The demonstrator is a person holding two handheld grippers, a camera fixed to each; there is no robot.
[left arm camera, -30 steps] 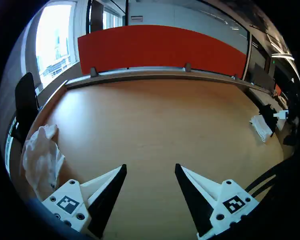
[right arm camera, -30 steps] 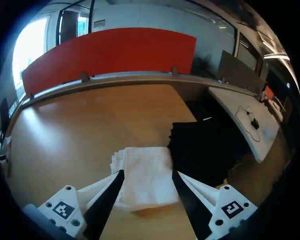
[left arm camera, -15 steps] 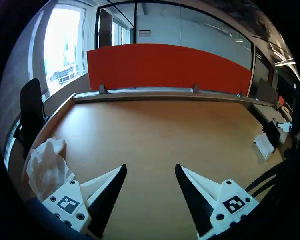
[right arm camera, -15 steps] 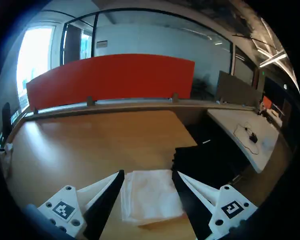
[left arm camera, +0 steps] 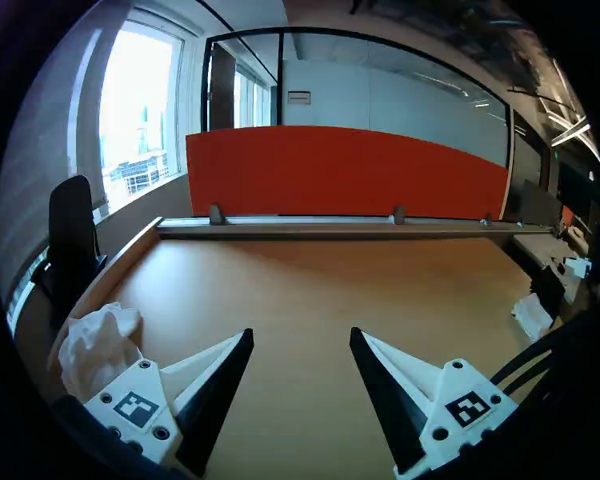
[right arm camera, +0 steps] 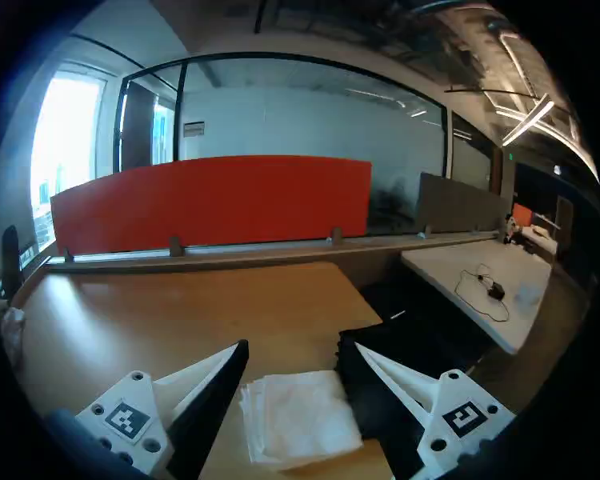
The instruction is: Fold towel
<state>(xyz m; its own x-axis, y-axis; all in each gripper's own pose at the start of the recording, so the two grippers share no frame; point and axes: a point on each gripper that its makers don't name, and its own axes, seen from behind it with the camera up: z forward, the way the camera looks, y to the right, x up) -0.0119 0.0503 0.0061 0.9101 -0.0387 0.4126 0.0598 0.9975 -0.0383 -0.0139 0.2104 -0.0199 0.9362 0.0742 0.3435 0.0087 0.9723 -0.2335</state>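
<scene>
The crumpled towel point(left arm camera: 96, 348) lies at the left edge of the worktop point(left arm camera: 316, 288), just beside the left finger of the left gripper point(left arm camera: 300, 332). It shows no clear long axis. I judge this gripper the nearer one. Its fingers are spread and empty, pointing level over bare wood. A folded towel point(right arm camera: 300, 416) lies flat between the spread, empty fingers of the right gripper point(right arm camera: 300, 346), beside a black cloth point(right arm camera: 412, 340).
</scene>
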